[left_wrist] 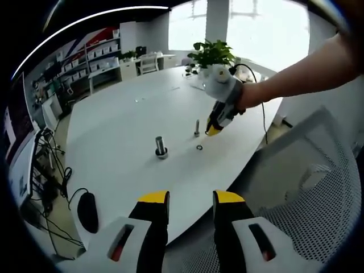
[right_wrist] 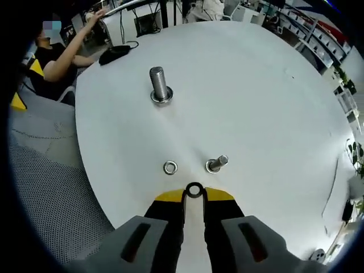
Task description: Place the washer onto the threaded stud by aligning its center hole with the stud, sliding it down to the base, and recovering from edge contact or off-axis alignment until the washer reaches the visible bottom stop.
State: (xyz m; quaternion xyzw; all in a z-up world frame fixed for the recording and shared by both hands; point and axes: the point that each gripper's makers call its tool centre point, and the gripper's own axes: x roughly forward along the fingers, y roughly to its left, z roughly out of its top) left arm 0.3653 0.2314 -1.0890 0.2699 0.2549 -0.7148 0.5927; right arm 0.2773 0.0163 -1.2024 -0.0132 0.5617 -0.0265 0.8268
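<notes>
Washer [right_wrist: 194, 190] pinched at the tips of the right gripper [right_wrist: 194, 196], held above the white table [right_wrist: 256, 91].
Jaws of the right gripper are nearly closed on the washer's rim; hole is seen face-on. A small threaded stud [right_wrist: 216, 164] is seen just beyond the tips, tilted right in the right gripper view, with a second washer [right_wrist: 170, 167] lying flat beside it. A larger bolt [right_wrist: 160, 86] stands upright farther off. Left gripper [left_wrist: 190, 200] is held back over the table edge, jaws parted, nothing between them.
</notes>
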